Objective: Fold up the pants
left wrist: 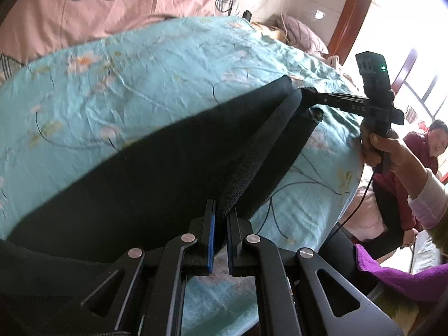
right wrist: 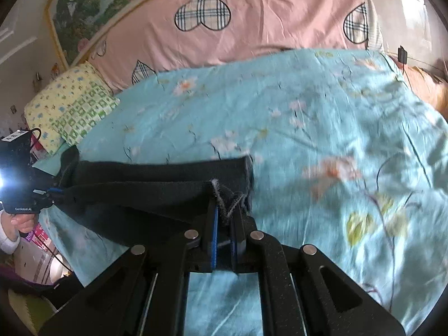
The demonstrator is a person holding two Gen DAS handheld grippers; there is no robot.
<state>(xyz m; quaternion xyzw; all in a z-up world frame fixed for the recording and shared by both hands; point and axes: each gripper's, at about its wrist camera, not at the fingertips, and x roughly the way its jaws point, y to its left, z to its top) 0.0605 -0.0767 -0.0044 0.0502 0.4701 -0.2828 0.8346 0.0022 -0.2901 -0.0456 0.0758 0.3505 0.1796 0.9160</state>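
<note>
Two grippers hold the dark pants (left wrist: pixel 156 173) taut above a turquoise floral bedsheet (left wrist: pixel 140 70). In the left wrist view, the left gripper (left wrist: pixel 221 218) has its blue-padded jaws pinched on a ribbed edge of the fabric, which stretches away to the far right, where the right gripper (left wrist: pixel 305 95) clamps the other end, held by a hand (left wrist: pixel 383 151). In the right wrist view, the right gripper (right wrist: pixel 225 218) bites a frayed corner of the pants (right wrist: pixel 156 184), and the cloth runs left to the left gripper (right wrist: pixel 54 193). A pink quilt (right wrist: pixel 266 25) with plaid hearts lies at the far side, and a yellow pillow (right wrist: pixel 70 106) at the far left. A seated person (left wrist: pixel 431 145) watches from the right.
</note>
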